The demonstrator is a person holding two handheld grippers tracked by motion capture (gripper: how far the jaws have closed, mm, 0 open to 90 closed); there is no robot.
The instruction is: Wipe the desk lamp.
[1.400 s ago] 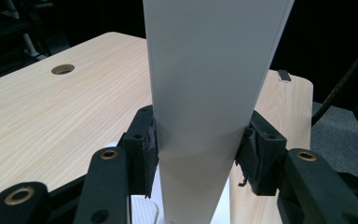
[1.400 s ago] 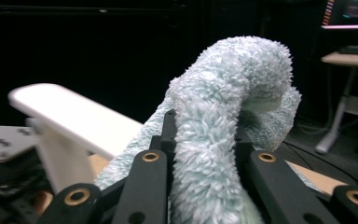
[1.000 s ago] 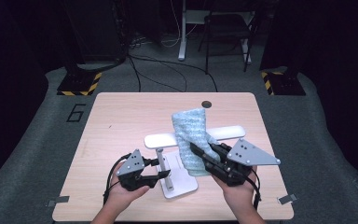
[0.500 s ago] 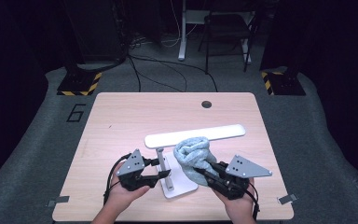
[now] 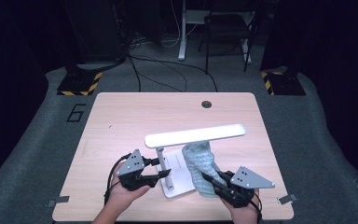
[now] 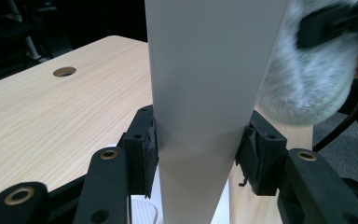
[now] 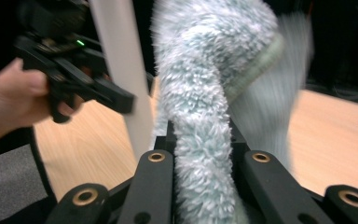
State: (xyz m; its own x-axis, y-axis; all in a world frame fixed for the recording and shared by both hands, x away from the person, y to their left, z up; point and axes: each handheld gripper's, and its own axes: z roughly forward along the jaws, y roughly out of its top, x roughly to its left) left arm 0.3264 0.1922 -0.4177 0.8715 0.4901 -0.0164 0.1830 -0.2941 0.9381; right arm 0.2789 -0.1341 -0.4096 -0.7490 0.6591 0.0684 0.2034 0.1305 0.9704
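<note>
High view: your left gripper [image 5: 164, 173] clamps the lamp's upright post [image 6: 200, 93], pads pressed on both faces | your right gripper [image 5: 209, 179] is closed tight on the fluffy cloth [image 5: 199, 163] | cloth sits on the lamp base [image 5: 179, 179], under the lamp head [image 5: 195, 136].

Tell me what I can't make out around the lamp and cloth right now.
- Lamp base, high view: partly covered by the fluffy cloth.
- Left gripper view: the lamp post blocks the table behind it.
- Right gripper view: the cloth's upper part is motion-blurred, its lower end cut off by the frame.
</note>
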